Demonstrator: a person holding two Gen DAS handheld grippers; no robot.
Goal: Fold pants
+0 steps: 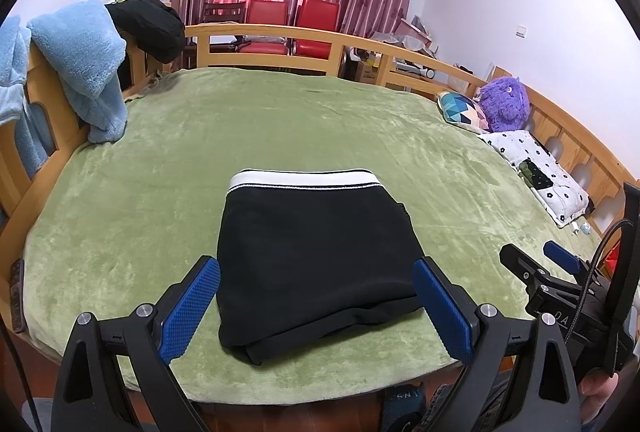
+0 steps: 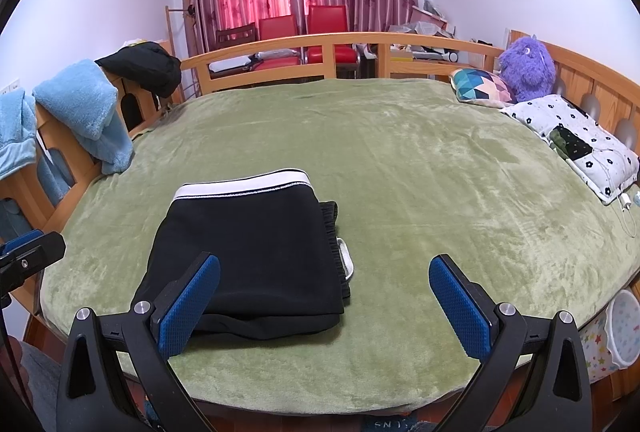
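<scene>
Black pants (image 1: 316, 264) with a white waistband lie folded into a compact rectangle on the green blanket (image 1: 280, 120), near its front edge. They also show in the right wrist view (image 2: 256, 256), left of centre. My left gripper (image 1: 318, 296) is open and empty, its blue pads to either side of the pants' near end, held above them. My right gripper (image 2: 324, 296) is open and empty, just right of the pants' near edge. The right gripper also shows at the right of the left wrist view (image 1: 540, 260).
A wooden bed rail (image 1: 280, 32) runs around the bed. Blue fleece (image 1: 84, 64) and a black garment (image 1: 152, 24) hang on the left rail. Pillows (image 2: 576, 136) and a purple plush toy (image 2: 528, 68) lie at the right. Red chairs (image 2: 304, 32) stand behind.
</scene>
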